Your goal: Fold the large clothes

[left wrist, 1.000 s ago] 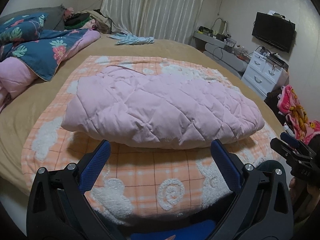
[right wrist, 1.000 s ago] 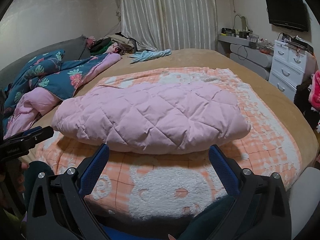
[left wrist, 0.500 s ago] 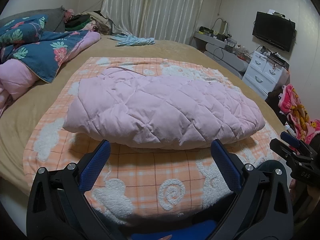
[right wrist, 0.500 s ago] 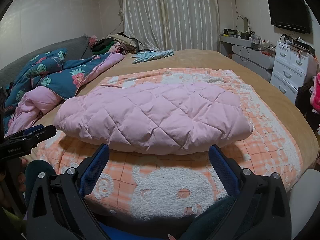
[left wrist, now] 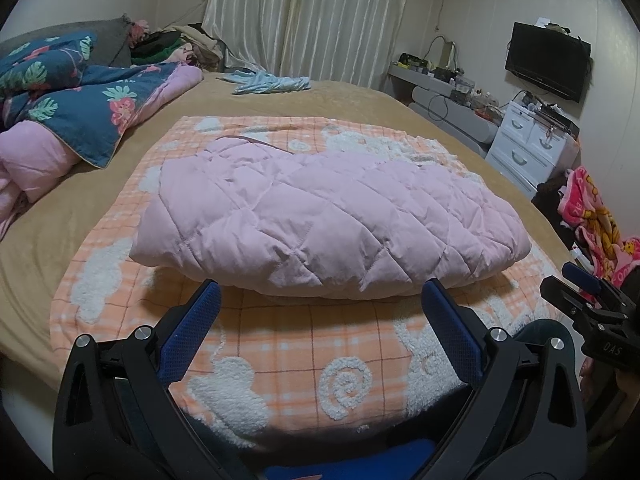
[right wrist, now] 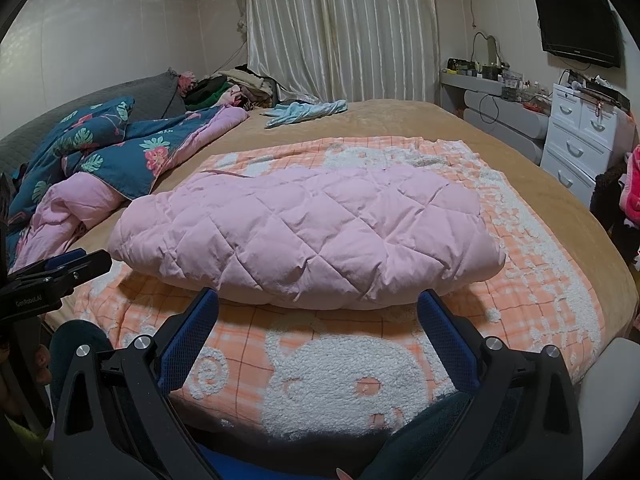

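Observation:
A pink quilted coat [left wrist: 320, 216] [right wrist: 308, 236] lies folded into a long puffy bundle on an orange checked blanket [left wrist: 280, 344] [right wrist: 540, 288] spread over the bed. My left gripper [left wrist: 320, 292] hangs open just in front of the bundle's near edge, holding nothing. My right gripper [right wrist: 318, 300] is also open and empty, a short way back from the same near edge. In the left wrist view the right gripper [left wrist: 588, 300] shows at the right edge; in the right wrist view the left gripper [right wrist: 52, 276] shows at the left edge.
A blue floral duvet [left wrist: 80, 100] with pink lining is heaped at the left. A light blue cloth [right wrist: 306, 112] lies at the far end of the tan bed. White drawers [right wrist: 580, 136] and a wall TV [right wrist: 576, 24] stand to the right, with bright clothes [left wrist: 592, 216] piled beside the bed.
Both grippers have drifted slightly, so the coat sits a little higher and further right in both views. The coat has not moved; both grippers stay open.

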`<state>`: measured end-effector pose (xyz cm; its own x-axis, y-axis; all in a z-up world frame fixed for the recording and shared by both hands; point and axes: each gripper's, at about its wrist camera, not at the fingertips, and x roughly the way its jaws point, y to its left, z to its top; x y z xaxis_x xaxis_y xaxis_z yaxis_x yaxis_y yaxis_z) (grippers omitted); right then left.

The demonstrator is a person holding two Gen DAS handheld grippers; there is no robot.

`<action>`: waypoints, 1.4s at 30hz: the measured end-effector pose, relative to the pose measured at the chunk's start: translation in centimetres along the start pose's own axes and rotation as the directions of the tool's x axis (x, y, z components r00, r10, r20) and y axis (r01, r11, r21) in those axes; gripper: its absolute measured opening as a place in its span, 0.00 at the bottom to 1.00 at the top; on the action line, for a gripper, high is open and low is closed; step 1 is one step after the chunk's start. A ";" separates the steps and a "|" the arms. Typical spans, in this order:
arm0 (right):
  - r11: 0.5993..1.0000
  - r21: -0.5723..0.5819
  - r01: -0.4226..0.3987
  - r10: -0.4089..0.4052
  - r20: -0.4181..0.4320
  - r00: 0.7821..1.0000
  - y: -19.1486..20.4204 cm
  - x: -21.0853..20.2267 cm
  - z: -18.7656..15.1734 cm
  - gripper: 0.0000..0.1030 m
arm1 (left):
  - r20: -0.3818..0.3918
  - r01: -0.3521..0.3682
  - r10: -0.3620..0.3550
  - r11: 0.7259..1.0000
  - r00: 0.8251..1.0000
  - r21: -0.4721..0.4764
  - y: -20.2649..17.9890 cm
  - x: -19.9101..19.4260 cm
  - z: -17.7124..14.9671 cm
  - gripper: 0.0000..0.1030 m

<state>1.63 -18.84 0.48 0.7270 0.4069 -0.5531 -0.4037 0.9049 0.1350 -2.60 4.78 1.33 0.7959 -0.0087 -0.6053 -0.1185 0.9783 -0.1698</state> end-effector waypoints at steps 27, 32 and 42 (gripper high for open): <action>1.000 0.001 0.000 0.000 -0.002 1.000 0.0 0.0 0.0 0.96 | -0.007 -0.019 0.019 1.000 1.000 0.006 0.1 -0.3 0.2 0.91; 1.000 0.000 0.001 -0.001 0.001 1.000 0.0 0.0 0.0 0.96 | -0.009 -0.023 0.023 1.000 1.000 0.007 -0.1 -0.1 0.1 0.91; 1.000 -0.001 0.004 -0.004 0.000 1.000 0.0 -0.1 0.0 0.96 | -0.008 -0.025 0.025 1.000 1.000 0.010 0.0 -0.1 0.0 0.91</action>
<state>1.60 -18.86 0.54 0.7286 0.4036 -0.5534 -0.4018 0.9062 0.1319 -2.69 4.77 1.44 0.7881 0.0143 -0.6154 -0.1324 0.9803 -0.1469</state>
